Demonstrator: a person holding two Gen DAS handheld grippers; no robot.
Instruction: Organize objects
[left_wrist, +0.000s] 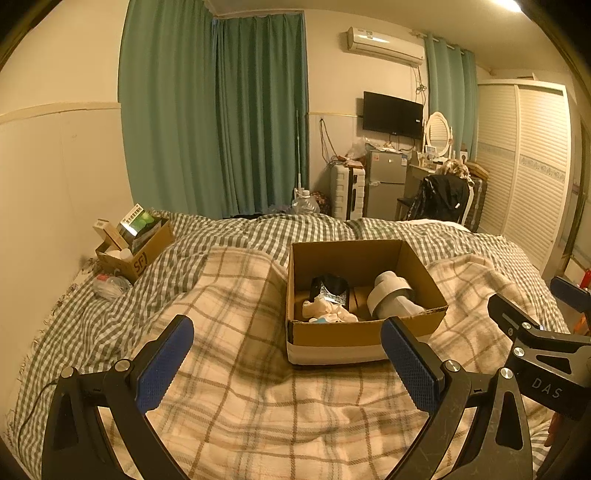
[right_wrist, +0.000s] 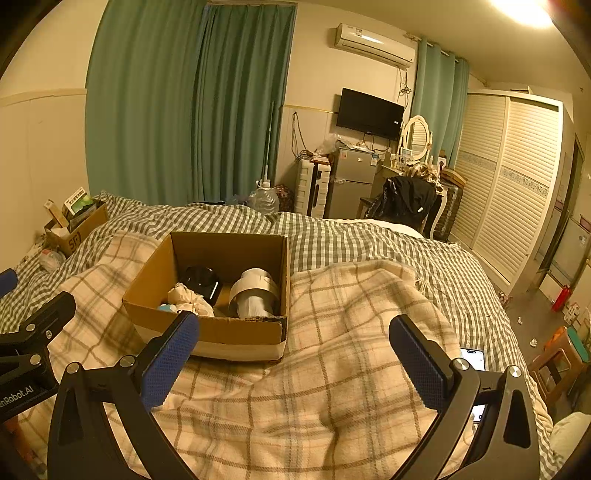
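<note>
An open cardboard box (left_wrist: 340, 338) sits on the plaid blanket; it also shows in the right wrist view (right_wrist: 236, 334). Inside lie a white roll (left_wrist: 391, 295) (right_wrist: 255, 291), a black object (left_wrist: 330, 286) (right_wrist: 199, 278) and crumpled white cloth (left_wrist: 325, 310) (right_wrist: 190, 301). My left gripper (left_wrist: 288, 363) is open and empty, hovering over the blanket just in front of the box. My right gripper (right_wrist: 295, 360) is open and empty, to the right of the box's front corner; it also shows in the left wrist view (left_wrist: 532, 321).
A smaller cardboard box (left_wrist: 136, 245) with several items stands at the far left of the bed by the wall, a plastic bag (left_wrist: 109, 286) beside it. A phone (right_wrist: 474, 360) lies on the bed at the right. A wardrobe (right_wrist: 517, 177), chair and fridge stand beyond the bed.
</note>
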